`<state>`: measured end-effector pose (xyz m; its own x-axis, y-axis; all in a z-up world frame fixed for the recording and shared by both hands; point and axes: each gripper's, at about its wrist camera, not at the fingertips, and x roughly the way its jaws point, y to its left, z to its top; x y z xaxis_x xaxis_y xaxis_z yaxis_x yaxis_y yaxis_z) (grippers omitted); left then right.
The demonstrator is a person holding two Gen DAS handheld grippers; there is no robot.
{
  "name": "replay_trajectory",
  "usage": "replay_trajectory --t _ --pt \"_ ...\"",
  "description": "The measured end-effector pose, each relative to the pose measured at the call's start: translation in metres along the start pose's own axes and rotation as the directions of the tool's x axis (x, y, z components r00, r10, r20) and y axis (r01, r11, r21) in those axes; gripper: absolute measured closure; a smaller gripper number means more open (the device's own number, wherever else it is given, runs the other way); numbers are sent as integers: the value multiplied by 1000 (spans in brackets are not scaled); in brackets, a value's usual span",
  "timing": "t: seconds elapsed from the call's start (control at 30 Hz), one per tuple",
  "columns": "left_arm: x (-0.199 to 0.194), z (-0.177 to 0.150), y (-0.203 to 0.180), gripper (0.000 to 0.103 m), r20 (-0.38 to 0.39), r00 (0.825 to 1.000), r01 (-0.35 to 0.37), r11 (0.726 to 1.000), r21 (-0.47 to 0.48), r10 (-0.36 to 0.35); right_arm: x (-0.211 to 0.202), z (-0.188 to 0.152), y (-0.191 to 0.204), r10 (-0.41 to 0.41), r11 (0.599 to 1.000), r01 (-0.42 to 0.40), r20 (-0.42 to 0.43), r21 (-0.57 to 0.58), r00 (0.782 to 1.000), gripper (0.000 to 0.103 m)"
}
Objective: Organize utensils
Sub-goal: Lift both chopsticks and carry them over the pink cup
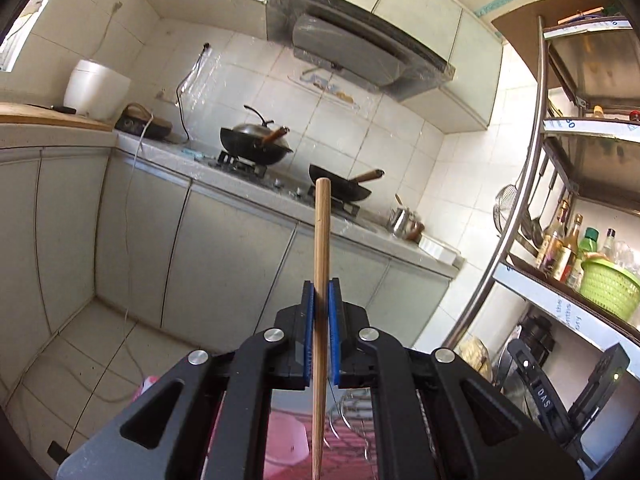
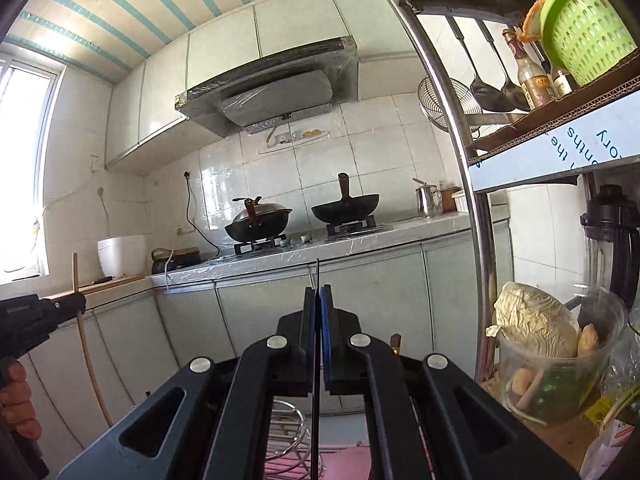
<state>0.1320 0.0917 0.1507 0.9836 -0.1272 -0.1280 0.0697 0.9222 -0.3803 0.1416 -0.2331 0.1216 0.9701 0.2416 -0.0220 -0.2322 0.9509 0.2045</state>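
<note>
My left gripper point(image 1: 321, 292) is shut on a long wooden utensil handle point(image 1: 321, 240) that stands upright between the blue pads point(image 1: 308, 320); its lower end runs out of view below. It also shows in the right wrist view point(image 2: 86, 344), held by the left gripper point(image 2: 76, 304) at the far left. My right gripper point(image 2: 319, 296) is shut on a thin dark metal utensil handle point(image 2: 317, 276), seen edge-on and upright. Both are held up in the air in front of the kitchen counter.
A metal shelf rack point(image 2: 460, 152) stands at the right with a green basket point(image 2: 588, 28), bottles, hanging ladles point(image 2: 492, 92) and a strainer. Two woks point(image 2: 344, 206) sit on the stove. A wire rack point(image 2: 288, 436) and pink surface lie below the grippers.
</note>
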Motion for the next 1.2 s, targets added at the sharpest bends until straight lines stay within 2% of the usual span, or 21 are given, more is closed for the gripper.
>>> replay_trajectory --t 0.13,0.23,0.67,0.9,1.1,1.2 --pt "9 -2 0 97 45 999 -15 1000 17 14 10 -15 -5 -28 999 29 31 -25 999 101" --pt "18 -6 0 97 50 998 -27 999 35 25 14 -26 -7 -40 998 42 42 -41 998 101" --pt "38 -22 2 97 93 995 -50 994 93 41 28 -52 -14 -40 998 41 35 -46 999 101" --pt "44 -42 -1 97 58 998 -48 987 156 39 19 -63 -20 -43 998 43 -5 -34 999 101" --pt "38 -57 2 97 3 999 -34 987 155 34 3 -67 -25 -30 1000 30 -54 1 998 100" --pt "32 -65 3 97 -22 999 -24 987 162 28 -5 -71 -26 -24 1000 26 -106 14 994 100"
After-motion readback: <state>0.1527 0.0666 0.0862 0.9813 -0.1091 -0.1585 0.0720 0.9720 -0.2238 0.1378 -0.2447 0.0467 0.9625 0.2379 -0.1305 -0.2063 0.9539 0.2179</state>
